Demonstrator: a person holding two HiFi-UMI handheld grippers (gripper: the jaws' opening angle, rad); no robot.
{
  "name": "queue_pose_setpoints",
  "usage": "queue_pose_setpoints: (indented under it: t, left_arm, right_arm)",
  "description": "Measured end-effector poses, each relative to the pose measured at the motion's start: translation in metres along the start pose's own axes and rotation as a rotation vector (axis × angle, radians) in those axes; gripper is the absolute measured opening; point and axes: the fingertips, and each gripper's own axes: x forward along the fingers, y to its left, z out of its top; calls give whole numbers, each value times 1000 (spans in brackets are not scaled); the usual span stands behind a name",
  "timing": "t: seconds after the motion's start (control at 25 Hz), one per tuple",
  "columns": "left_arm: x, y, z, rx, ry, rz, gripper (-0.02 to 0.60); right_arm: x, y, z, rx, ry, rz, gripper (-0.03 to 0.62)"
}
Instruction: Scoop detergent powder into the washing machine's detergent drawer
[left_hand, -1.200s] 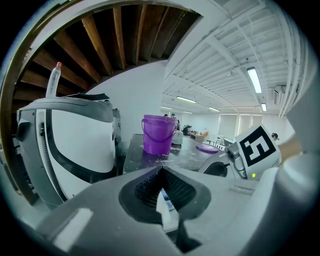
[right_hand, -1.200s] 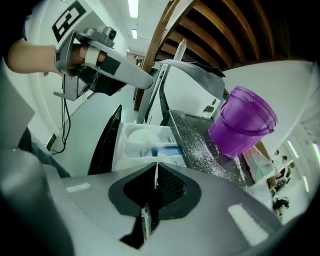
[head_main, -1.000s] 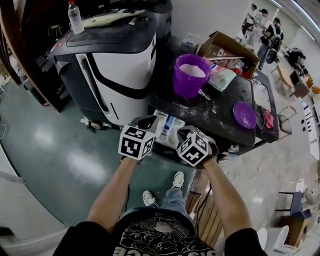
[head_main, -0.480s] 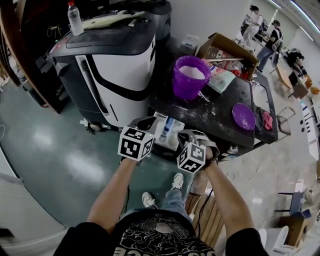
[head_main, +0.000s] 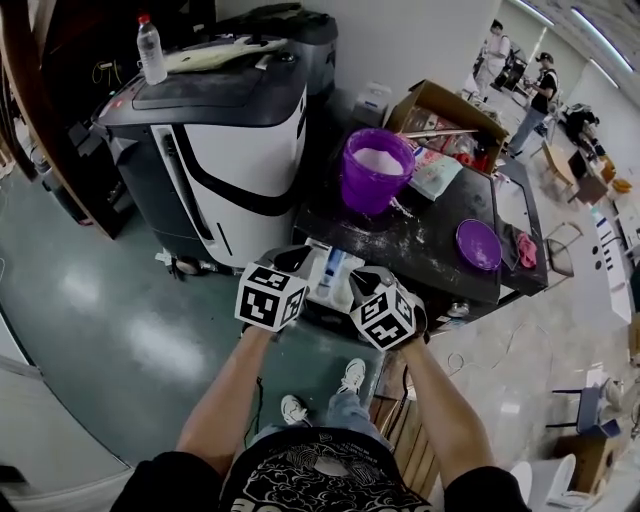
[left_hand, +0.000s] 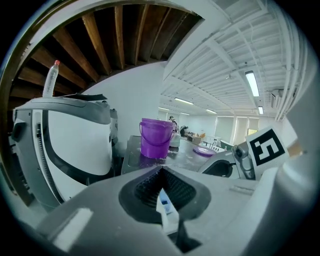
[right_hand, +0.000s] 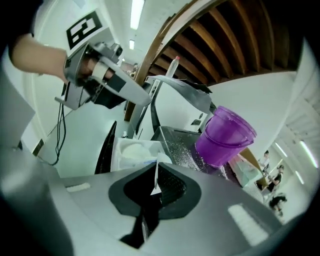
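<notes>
Head view. At centre frame, side by side, the left gripper (head_main: 292, 256) and the right gripper (head_main: 366, 280), each carrying one marker cube. Just beyond their tips, a white plastic detergent drawer with a blue insert (head_main: 333, 268), set against the near edge of a dark powder-dusted table (head_main: 430, 235). On that table, upper centre, one purple plastic bucket of white powder (head_main: 372, 172); further right, one round purple lid (head_main: 479, 243). At upper left, one white-and-black washing machine (head_main: 235, 150), with one clear bottle with a red cap (head_main: 152, 50) upright on top. Shown here alone: one open cardboard box (head_main: 440, 105), two bare forearms, two shoes, and two people far off in the upper right corner.

Left gripper view. Jaws drawn together to a thin slit, gripping nothing; a white-and-blue sliver of the drawer visible through it at lower centre. Bucket at centre, machine at left, bottle at upper left, lid right of centre. Only here: brown wooden ceiling beams (left_hand: 120, 40) along the top.

Right gripper view. Jaws likewise nearly closed, empty. Directly above them, the drawer with white powder lying in one compartment, a detail missing elsewhere. Bucket at right; left gripper in a hand at upper left.
</notes>
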Motion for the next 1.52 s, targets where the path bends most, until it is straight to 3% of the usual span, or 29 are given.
queue_pose_setpoints:
  t: [0.36,0.64,1.12,1.52]
  left_arm:
    - [-4,-7,20,26,-3,-2,5]
    - [2,-19,48,63,-18,18,5]
    - [19,-42,96,102,-57,86,5]
    - [17,-44,103,110,-62,125,5]
  right_arm:
    - [-31,-42,28,307,-128,-67,34]
    - [-64,-83,40,479,-233,-93,34]
    - [-118,-152,45,631,-398,-112,34]
    - [-138,-173,43,633,-456,-166,34]
